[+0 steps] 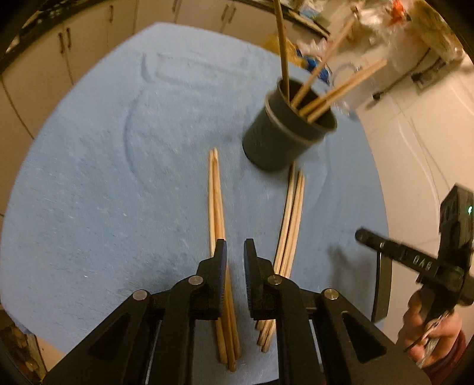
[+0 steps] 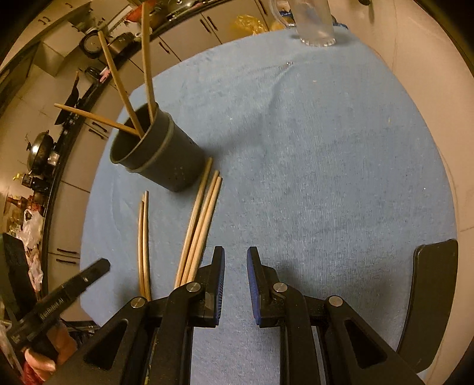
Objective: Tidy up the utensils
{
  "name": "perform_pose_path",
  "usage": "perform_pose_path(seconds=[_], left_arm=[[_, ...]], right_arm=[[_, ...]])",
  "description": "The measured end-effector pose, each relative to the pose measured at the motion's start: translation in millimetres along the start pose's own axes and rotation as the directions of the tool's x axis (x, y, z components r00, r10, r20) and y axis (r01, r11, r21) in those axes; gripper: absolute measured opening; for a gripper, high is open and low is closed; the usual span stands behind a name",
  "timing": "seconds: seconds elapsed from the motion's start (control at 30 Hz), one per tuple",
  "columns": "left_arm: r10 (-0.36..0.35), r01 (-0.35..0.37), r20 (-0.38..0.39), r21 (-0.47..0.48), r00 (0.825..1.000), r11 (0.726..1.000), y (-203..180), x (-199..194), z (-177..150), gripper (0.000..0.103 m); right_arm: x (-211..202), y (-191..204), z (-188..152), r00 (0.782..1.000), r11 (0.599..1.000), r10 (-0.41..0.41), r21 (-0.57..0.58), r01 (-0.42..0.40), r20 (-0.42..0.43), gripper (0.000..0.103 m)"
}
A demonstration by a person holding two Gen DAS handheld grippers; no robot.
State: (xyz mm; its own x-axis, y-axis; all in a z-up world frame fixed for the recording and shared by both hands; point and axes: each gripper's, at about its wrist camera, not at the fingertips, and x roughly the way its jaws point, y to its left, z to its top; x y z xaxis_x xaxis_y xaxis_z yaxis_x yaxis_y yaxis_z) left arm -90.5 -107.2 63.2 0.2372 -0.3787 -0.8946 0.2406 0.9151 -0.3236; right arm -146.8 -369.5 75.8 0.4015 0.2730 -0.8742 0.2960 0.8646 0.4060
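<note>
A dark grey utensil cup (image 1: 284, 130) (image 2: 157, 151) stands on the blue cloth with several wooden chopsticks (image 1: 334, 91) (image 2: 118, 80) leaning in it. Two bundles of chopsticks lie flat in front of the cup: a left bundle (image 1: 216, 201) (image 2: 143, 237) and a right bundle (image 1: 291, 219) (image 2: 201, 219). My left gripper (image 1: 235, 251) hangs over the strip of cloth between the bundles, jaws a narrow gap apart, nothing between them. My right gripper (image 2: 235, 254) hovers over bare cloth just right of the right bundle, jaws also slightly apart and empty.
The blue cloth (image 2: 326, 148) covers a round table. A clear glass (image 2: 314, 23) stands at its far edge. A black chair back (image 2: 429, 296) sits by the near right edge. Cabinets and a cluttered counter (image 2: 41, 154) lie beyond the table.
</note>
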Motion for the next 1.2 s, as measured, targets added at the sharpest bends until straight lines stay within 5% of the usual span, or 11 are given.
perform_pose_path(seconds=[0.43, 0.5, 0.57, 0.87, 1.1, 1.2], left_arm=[[0.05, -0.048, -0.032, 0.047, 0.998, 0.998, -7.0, 43.2, 23.1, 0.013], [0.052, -0.051, -0.031, 0.046, 0.998, 0.998, -6.5, 49.2, 27.4, 0.007], [0.051, -0.05, -0.03, 0.04, 0.998, 0.998, -3.4, 49.1, 29.3, 0.0], [0.022, -0.022, 0.005, 0.001, 1.0, 1.0, 35.6, 30.3, 30.9, 0.0], [-0.095, 0.095, -0.01, 0.008, 0.995, 0.995, 45.5, 18.6, 31.6, 0.001], [-0.114, 0.115, -0.052, 0.034, 0.992, 0.993, 37.4, 25.5, 31.7, 0.014]], right_arm=[[-9.4, -11.7, -3.1, 1.0, 1.0, -0.029, 0.01, 0.029, 0.009, 0.016], [-10.3, -14.2, -3.6, 0.999, 0.999, -0.036, 0.018, 0.035, 0.011, 0.016], [-10.1, -15.4, -3.3, 0.999, 0.999, -0.038, 0.029, 0.037, 0.012, 0.016], [6.2, -10.2, 4.1, 1.0, 0.995, 0.006, 0.1, -0.004, -0.021, 0.016], [33.6, 8.5, 18.4, 0.997, 0.989, 0.043, 0.144, -0.033, -0.061, 0.016], [47.2, 24.5, 23.5, 0.996, 0.99, 0.037, 0.137, -0.026, -0.081, 0.016]])
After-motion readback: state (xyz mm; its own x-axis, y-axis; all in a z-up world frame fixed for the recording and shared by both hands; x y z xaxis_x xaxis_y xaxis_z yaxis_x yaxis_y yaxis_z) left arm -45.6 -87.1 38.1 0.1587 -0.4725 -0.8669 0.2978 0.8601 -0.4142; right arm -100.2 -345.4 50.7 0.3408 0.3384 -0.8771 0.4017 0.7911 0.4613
